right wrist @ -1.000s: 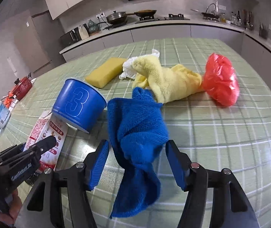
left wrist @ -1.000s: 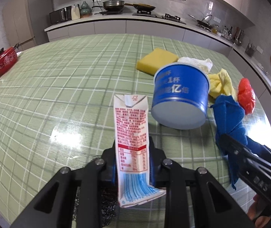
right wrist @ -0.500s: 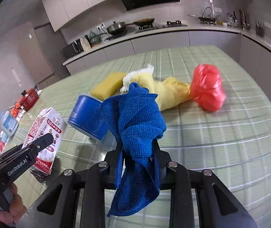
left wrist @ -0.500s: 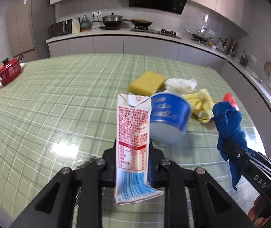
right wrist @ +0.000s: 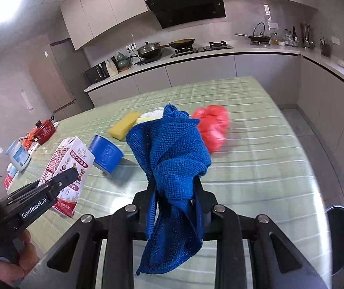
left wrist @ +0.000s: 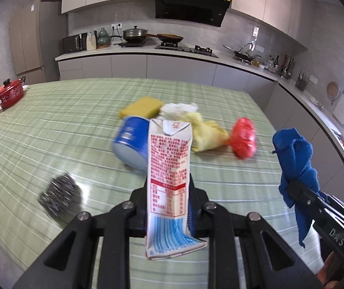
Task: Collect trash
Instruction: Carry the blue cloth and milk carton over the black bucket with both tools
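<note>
Now lifted clear of the green checked table [left wrist: 51, 125]: milk carton [left wrist: 168, 168], upright, pinched in the narrow jaws of the left gripper [left wrist: 167, 214], and blue cloth [right wrist: 172, 149], which a second ago lay between spread fingers and is now bunched tight in the right gripper [right wrist: 175, 207]; both items judged collected and ready for a bin, none in view. Remaining on the table: blue cup [left wrist: 132, 144] on its side, steel scourer [left wrist: 60, 196], yellow sponge [left wrist: 140, 107], yellow cloth [left wrist: 208, 134], white tissue [left wrist: 179, 108], red bag [left wrist: 243, 141]. Near table edge lies below both grippers, right edge just beyond the red bag, open air above.
</note>
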Tool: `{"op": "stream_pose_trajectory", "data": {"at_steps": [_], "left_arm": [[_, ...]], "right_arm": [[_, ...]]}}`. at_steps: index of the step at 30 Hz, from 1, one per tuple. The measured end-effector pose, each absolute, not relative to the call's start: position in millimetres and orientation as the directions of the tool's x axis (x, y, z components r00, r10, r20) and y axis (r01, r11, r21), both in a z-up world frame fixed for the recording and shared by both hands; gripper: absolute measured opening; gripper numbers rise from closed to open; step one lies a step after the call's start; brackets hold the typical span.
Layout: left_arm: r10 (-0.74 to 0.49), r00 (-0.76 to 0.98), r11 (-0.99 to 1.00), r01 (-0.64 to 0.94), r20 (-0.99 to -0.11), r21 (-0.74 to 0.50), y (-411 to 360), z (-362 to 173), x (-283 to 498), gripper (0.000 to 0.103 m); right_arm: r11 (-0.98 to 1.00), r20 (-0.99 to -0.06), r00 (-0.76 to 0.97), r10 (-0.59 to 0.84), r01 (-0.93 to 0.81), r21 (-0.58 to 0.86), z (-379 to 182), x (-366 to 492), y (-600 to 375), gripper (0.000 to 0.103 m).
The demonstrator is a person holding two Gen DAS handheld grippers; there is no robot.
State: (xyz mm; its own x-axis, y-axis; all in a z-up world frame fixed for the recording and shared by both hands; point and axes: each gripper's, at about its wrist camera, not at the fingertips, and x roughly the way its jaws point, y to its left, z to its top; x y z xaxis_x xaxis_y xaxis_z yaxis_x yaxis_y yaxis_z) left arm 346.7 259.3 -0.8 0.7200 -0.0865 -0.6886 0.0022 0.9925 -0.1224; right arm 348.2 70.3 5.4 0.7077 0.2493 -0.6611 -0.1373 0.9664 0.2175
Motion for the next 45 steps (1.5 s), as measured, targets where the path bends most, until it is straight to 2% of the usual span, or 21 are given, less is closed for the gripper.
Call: {"op": "stream_pose_trajectory", "data": {"at_steps": [7,18,27,38,45], "left_arm": [[-0.137,0.707,0.989,0.055,-0.694,-0.14,206.7,-2.9,337.1,0.025],[-0.306,0.666,0.95,0.263,-0.68,-0.169,132.4,-7.0,333.0,0.025],[-0.366,0.634,0.922,0.343,-0.681,-0.177,54.7,-5.3,300.5,0.025],[-0.362,0.567,0.923,0.329,-0.74,-0.2,-97.0,-40.8,270.2,0.025],[-0.306,0.547,0.943,0.284,-0.78,-0.171,-143.7,-74.1,266.5,0.025]], "right_arm": [[0.975,-0.663,0.722,0.198,-0.077,0.208,12.1,326.9,1.7,0.029],[0.967,-0.675,0.738,-0.02,0.185,0.174,16.0,278.1,-87.7,0.029],[0.93,-0.7,0.705,-0.117,0.325,0.173,3.3,225.5,-173.4,0.029],[0.936,-0.762,0.646,-0.042,0.293,0.197,-34.5,199.7,-311.2,0.029],[0.946,-0.809,0.585,0.051,0.232,0.227,-85.1,214.7,-360.3,0.029]]}}
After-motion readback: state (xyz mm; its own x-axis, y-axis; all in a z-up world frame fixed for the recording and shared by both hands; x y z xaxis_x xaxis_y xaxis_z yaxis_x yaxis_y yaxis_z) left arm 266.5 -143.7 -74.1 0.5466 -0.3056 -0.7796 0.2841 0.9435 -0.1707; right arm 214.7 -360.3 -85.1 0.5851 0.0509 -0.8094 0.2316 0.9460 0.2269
